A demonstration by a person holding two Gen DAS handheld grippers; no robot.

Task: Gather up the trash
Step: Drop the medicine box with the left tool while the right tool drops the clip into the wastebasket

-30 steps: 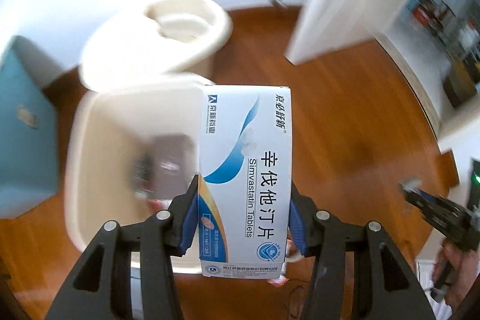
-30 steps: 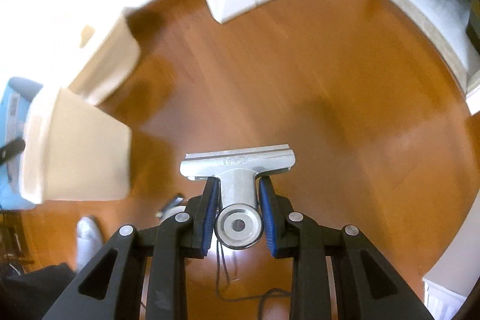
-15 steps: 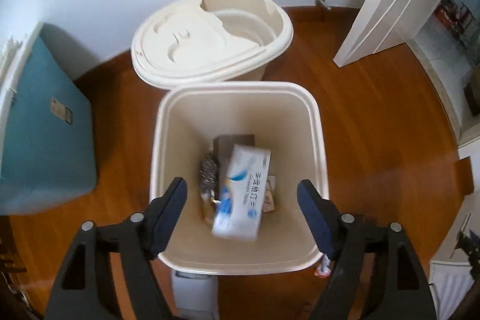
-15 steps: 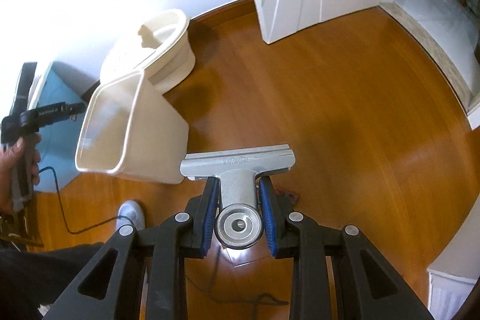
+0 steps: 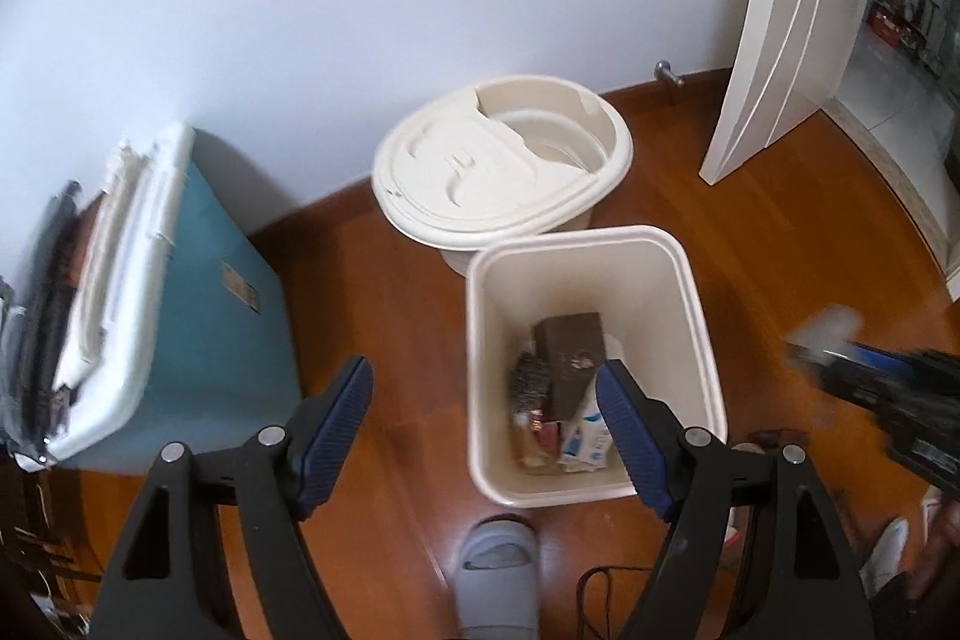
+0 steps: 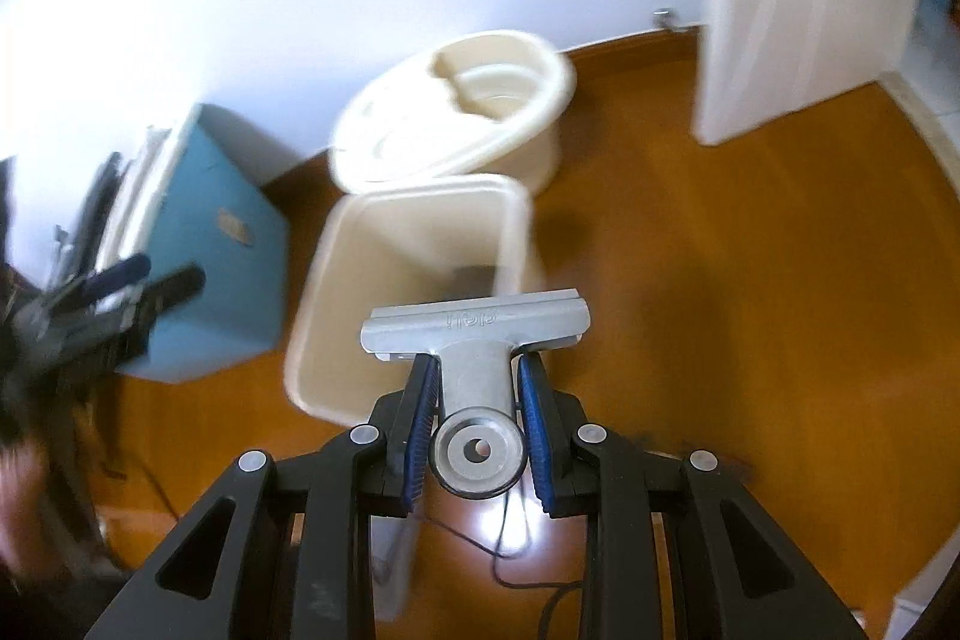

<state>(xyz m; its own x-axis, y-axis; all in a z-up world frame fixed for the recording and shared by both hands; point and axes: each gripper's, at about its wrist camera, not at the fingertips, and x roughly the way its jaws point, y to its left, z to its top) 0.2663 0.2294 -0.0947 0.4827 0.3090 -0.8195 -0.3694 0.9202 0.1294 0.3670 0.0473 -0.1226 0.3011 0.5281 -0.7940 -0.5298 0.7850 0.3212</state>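
A cream square bin (image 5: 699, 316) stands on the wood floor and holds a brown box (image 5: 567, 361), the white and blue tablet box (image 5: 585, 439) and other scraps. My left gripper (image 5: 486, 424) is open and empty, above the bin's left side. My right gripper (image 6: 477, 421) is shut on a silver metal clip (image 6: 474, 325) and holds it above the bin's near edge (image 6: 312, 340). The right gripper also shows blurred at the right edge of the left wrist view (image 5: 870, 376).
A round cream pail with a lid (image 5: 498, 178) stands behind the bin against the wall. A teal cooler box (image 5: 198, 316) is to the left. A white door (image 5: 792, 10) stands open at the right. A grey slipper (image 5: 495, 574) and cables lie on the floor.
The left gripper opened and the tablet box fell into the bin; the gripper has since drawn back and left. The right gripper swung toward the bin with the clip.
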